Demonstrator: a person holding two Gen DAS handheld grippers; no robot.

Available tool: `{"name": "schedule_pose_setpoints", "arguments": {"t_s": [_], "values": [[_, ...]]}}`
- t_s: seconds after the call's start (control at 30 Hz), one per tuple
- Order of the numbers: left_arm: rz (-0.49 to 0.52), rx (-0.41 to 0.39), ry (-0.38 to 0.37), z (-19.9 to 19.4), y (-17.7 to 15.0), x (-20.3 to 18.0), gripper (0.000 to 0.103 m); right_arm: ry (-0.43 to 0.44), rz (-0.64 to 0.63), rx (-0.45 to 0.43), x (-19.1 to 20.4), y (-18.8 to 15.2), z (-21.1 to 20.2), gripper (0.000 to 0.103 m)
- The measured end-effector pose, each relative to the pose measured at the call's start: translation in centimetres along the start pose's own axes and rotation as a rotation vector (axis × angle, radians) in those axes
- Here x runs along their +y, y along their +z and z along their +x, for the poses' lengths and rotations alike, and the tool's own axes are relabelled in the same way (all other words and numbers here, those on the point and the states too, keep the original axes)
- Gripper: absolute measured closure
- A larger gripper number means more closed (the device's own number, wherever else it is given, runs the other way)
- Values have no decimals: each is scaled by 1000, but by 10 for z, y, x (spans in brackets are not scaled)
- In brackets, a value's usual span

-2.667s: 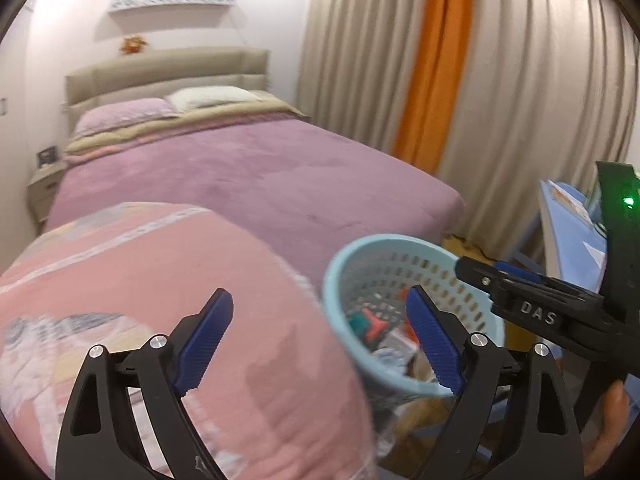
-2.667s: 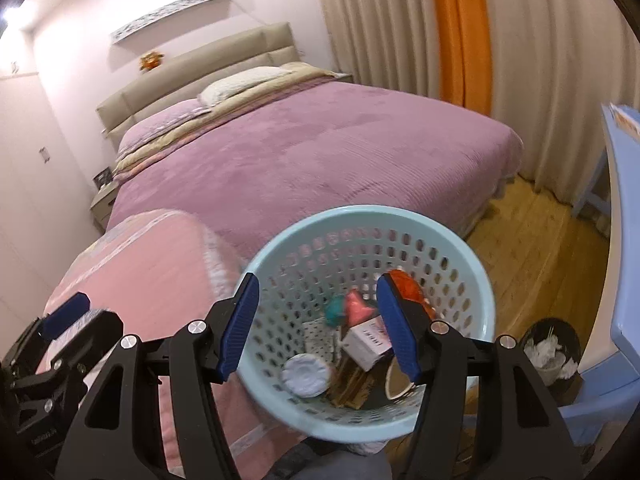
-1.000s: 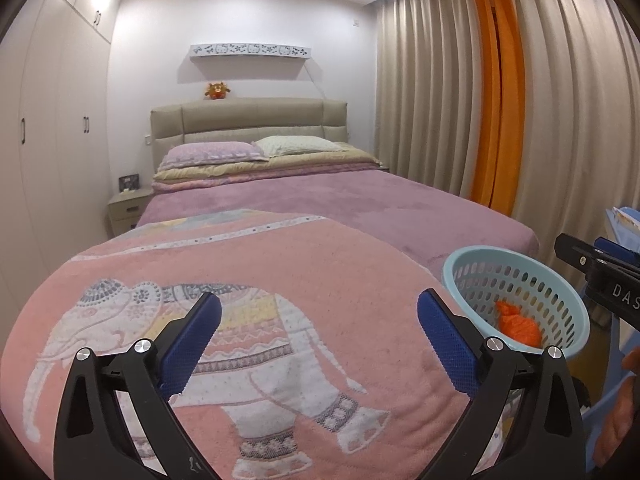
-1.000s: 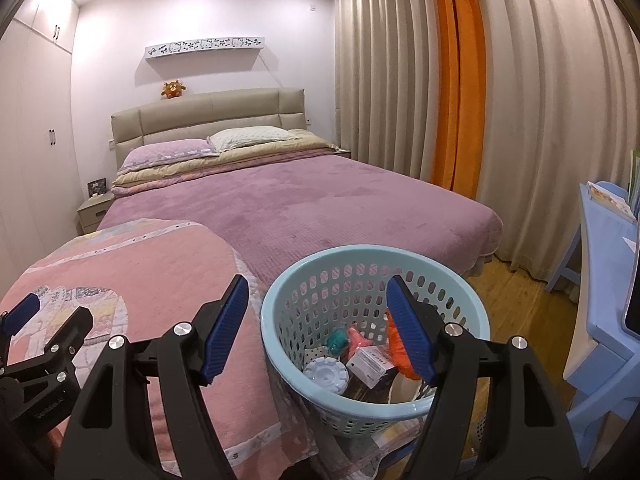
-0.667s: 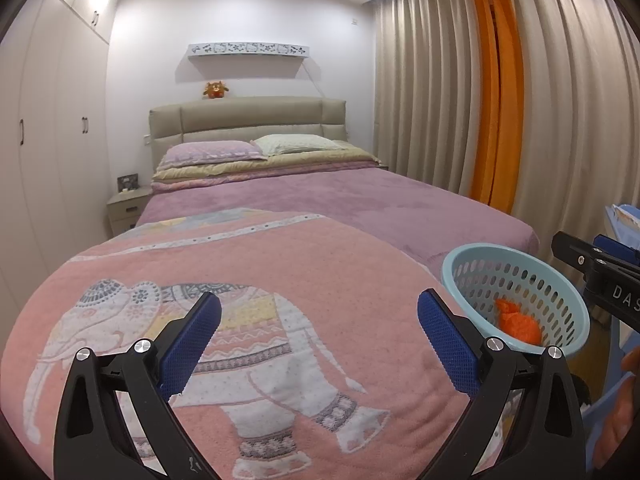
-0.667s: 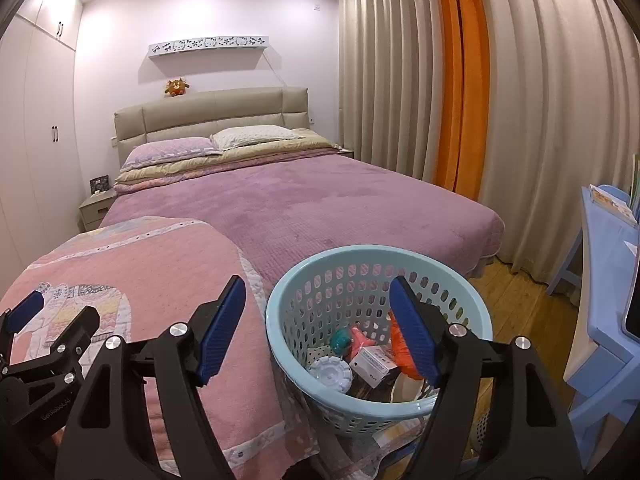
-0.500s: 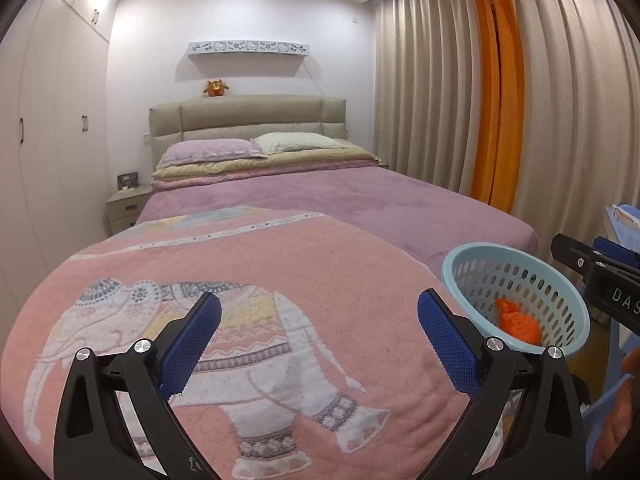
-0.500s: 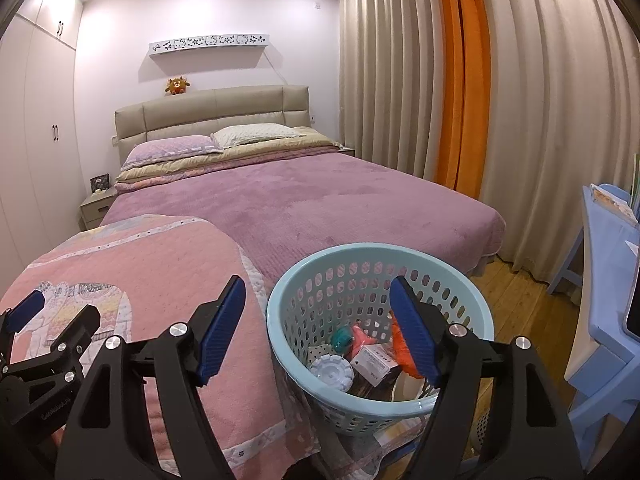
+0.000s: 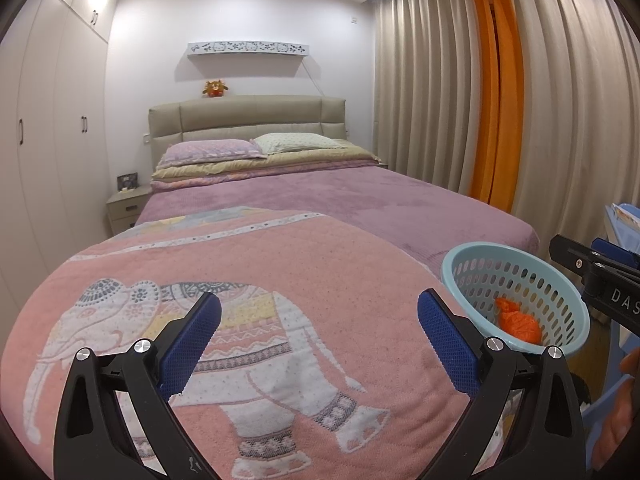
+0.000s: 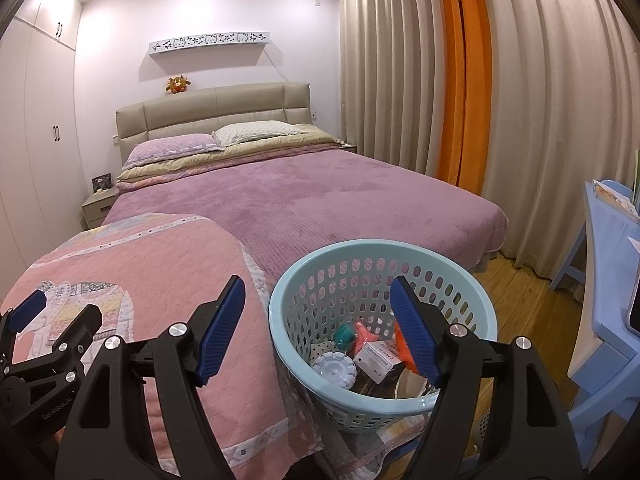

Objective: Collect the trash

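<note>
A light blue perforated basket (image 10: pixel 472 292) stands at the foot of the bed, holding several pieces of trash: a white round lid (image 10: pixel 334 369), a small white box (image 10: pixel 378 361), a teal item (image 10: pixel 345 335) and an orange wad (image 9: pixel 518 322). The basket also shows in the left wrist view (image 9: pixel 516 264). My right gripper (image 10: pixel 318 330) is open and empty, hovering above the basket's near rim. My left gripper (image 9: pixel 318 338) is open and empty over the pink elephant blanket (image 9: pixel 240 300). The right gripper's tip (image 9: pixel 592 270) shows at the right edge of the left wrist view.
A bed with a purple cover (image 10: pixel 320 196) and pillows fills the middle. Beige and orange curtains (image 10: pixel 460 80) hang on the right. A blue desk (image 10: pixel 608 240) stands at far right over wooden floor (image 10: pixel 532 304). A nightstand (image 9: pixel 126 206) and wardrobes (image 9: pixel 48 120) are on the left.
Both grippers have risen and tilted up from the basket since 2.7 s ago. Over the last second nothing has visibly moved.
</note>
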State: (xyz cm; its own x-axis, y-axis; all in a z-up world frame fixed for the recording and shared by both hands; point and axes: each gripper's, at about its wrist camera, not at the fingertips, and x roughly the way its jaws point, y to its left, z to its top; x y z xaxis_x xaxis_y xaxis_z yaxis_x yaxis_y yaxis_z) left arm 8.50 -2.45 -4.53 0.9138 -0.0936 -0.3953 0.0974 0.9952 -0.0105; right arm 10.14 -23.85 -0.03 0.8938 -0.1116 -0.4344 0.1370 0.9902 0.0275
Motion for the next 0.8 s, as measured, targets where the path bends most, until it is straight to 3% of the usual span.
{"name": "schedule_pose_setpoints", "arguments": {"t_s": [0.8], "values": [[1,0,1,0,0,-1,7,3,1,6,0,-2,2,32]]}}
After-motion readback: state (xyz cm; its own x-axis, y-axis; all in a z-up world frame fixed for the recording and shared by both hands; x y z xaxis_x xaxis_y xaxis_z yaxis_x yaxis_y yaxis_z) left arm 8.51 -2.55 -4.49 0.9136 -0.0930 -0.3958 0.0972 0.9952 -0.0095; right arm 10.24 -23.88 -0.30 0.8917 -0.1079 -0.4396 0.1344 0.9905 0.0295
